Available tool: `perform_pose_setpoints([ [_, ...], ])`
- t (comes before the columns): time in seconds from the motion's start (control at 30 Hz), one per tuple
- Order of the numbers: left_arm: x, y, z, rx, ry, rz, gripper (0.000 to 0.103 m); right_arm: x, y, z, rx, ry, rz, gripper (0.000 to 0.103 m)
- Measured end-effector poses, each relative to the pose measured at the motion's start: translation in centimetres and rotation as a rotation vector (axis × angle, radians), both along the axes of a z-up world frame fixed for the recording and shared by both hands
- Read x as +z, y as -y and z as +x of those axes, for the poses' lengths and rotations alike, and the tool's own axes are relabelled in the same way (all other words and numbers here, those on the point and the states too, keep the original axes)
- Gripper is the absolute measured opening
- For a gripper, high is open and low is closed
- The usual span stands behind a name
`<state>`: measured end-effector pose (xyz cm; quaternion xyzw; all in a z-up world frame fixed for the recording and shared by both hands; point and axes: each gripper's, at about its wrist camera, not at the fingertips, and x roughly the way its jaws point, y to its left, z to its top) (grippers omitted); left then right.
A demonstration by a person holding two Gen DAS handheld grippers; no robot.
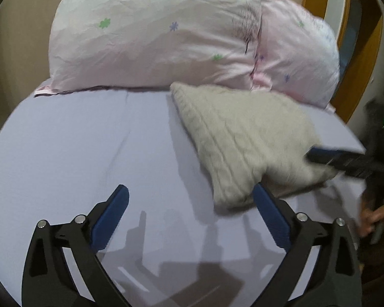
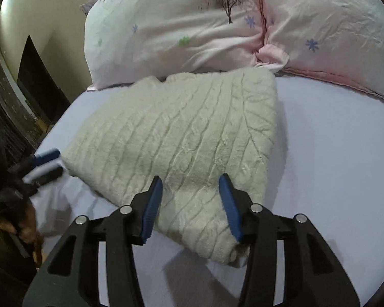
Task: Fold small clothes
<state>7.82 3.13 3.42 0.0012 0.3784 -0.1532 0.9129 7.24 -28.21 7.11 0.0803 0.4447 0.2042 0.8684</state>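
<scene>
A cream cable-knit sweater (image 2: 176,138) lies folded into a thick rectangle on the lavender bed sheet (image 2: 332,153). It also shows in the left wrist view (image 1: 243,140), right of centre. My right gripper (image 2: 190,181) is open, its blue fingers hovering over the sweater's near edge, holding nothing. My left gripper (image 1: 190,192) is open wide and empty over bare sheet (image 1: 76,153), its right finger (image 1: 268,209) close to the sweater's near corner. The right gripper shows blurred at the right edge of the left wrist view (image 1: 345,161). The left gripper shows blurred at the left edge of the right wrist view (image 2: 43,166).
Two pink floral pillows (image 1: 151,33) (image 2: 332,33) lie along the head of the bed behind the sweater. A wooden headboard frame (image 1: 358,64) stands at the right. Dark furniture (image 2: 25,84) sits beyond the bed's left edge. A hand (image 1: 379,217) holds the right gripper's handle.
</scene>
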Motion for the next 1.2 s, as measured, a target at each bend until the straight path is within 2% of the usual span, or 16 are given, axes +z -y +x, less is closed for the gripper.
perform_pose_setpoints([
  [0.03,-0.2,0.2,-0.2,0.007,-0.005,0.016,0.102,1.1,0.7,-1.1,-0.020,0.055,0.014,0.076],
  [0.07,-0.4,0.4,-0.3,0.010,-0.010,0.024,0.102,2.1,1.5,-2.6,-0.048,0.103,0.003,0.100],
  [0.1,-0.6,0.5,-0.4,0.006,-0.015,0.024,0.102,2.6,2.0,-3.5,-0.072,0.140,-0.014,0.101],
  [0.17,-1.0,0.9,-0.3,0.005,-0.032,0.030,0.102,2.8,2.6,-4.7,-0.133,0.152,-0.065,0.101],
  [0.27,-1.8,1.9,-0.1,0.010,-0.057,0.078,0.102,0.7,2.7,-5.0,-0.230,0.041,-0.156,0.101],
  [0.37,-2.4,2.7,-0.1,0.016,-0.072,0.120,0.102,-1.7,2.2,-4.7,-0.195,-0.059,-0.127,0.101],
  [0.47,-3.1,3.5,0.2,0.019,-0.094,0.163,0.102,-3.1,0.9,-4.7,-0.206,-0.113,-0.162,0.101],
  [0.67,-3.4,3.4,0.5,0.042,-0.114,0.172,0.102,-3.7,-1.5,-5.9,-0.214,-0.071,-0.320,0.101],
  [1.2,-3.4,3.4,0.4,0.045,-0.113,0.173,0.102,-4.0,-1.5,-6.0,-0.224,-0.072,-0.326,0.101],
])
